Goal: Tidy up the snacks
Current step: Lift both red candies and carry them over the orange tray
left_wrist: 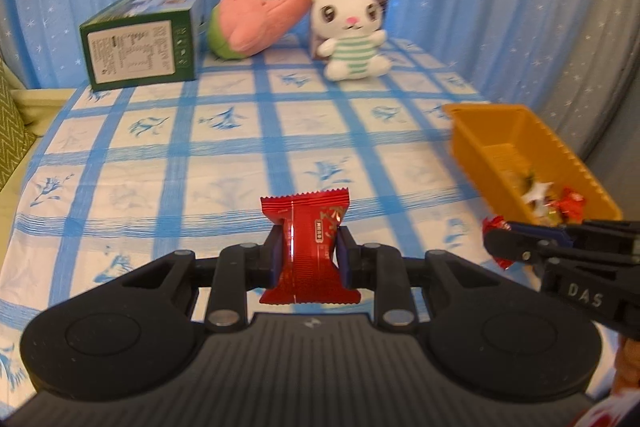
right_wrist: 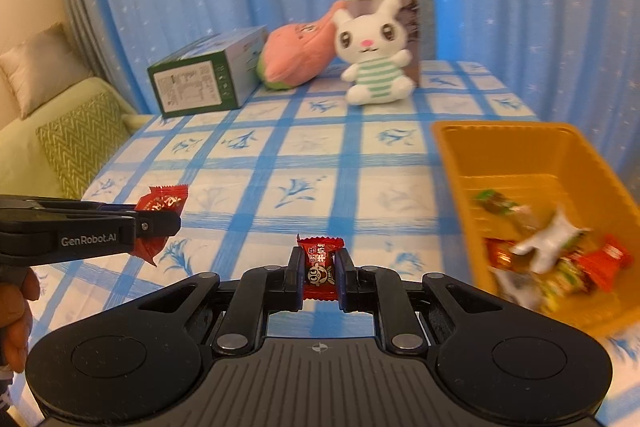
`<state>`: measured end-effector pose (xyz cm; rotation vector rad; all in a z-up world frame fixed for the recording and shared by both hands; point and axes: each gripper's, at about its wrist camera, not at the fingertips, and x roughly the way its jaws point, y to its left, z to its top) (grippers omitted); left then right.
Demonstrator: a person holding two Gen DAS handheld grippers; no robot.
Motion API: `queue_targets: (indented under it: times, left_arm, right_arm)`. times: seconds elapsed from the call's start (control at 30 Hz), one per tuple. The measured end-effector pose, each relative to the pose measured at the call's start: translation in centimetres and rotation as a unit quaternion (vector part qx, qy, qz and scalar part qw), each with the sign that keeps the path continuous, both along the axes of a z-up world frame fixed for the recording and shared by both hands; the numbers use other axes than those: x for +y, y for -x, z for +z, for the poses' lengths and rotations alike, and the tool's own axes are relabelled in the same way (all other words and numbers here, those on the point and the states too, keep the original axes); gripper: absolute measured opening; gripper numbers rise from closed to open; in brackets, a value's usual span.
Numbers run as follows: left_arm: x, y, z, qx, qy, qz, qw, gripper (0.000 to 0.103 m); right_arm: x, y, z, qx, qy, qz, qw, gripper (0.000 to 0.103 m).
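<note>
My left gripper [left_wrist: 308, 247] is shut on a large red snack packet [left_wrist: 308, 247], held upright above the checked tablecloth. In the right wrist view that left gripper [right_wrist: 160, 223] comes in from the left with the same red packet [right_wrist: 162, 203]. My right gripper [right_wrist: 319, 267] is shut on a small red candy [right_wrist: 319, 265] with a cartoon face. From the left wrist view, the right gripper [left_wrist: 496, 239] enters at the right edge, a bit of the red wrapper [left_wrist: 494, 225] showing. An orange bin [right_wrist: 452, 147] with several wrapped snacks [right_wrist: 552, 251] stands at the right; it shows again as the orange bin [left_wrist: 472, 147].
At the table's far end lie a green box [left_wrist: 140, 43], a pink plush [left_wrist: 256, 23] and a white rabbit plush [left_wrist: 352, 31] leaning on a small carton. A sofa with cushions [right_wrist: 76, 135] is left of the table. Blue starred curtains hang behind.
</note>
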<state>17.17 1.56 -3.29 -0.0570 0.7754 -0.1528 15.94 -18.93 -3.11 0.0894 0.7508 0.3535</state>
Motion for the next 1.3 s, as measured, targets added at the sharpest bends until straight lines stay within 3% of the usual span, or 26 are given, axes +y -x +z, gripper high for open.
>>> queue_targets:
  times: [0.27,0.57,1.3]
  left_arm:
    - [-4.5,2.8,2.4,0.001,0.013,-0.024,0.9996,0.024]
    - [-7.9,4.8,3.1,0.009,0.02,-0.041,0.9989,0.024]
    - [-14.5,3.8,4.5,0.005,0.021,-0.098,0.995,0.024]
  right_arm:
    - [-4.2,3.2,2.8,-0.008,-0.012,-0.032,0.999,0.015]
    - [-7.6,5.2,4.2,-0.009,-0.004,-0.06,0.998,0.015]
    - [-15.1,5.6,4.6,-0.001,0.001,-0.126,0.992,0.015]
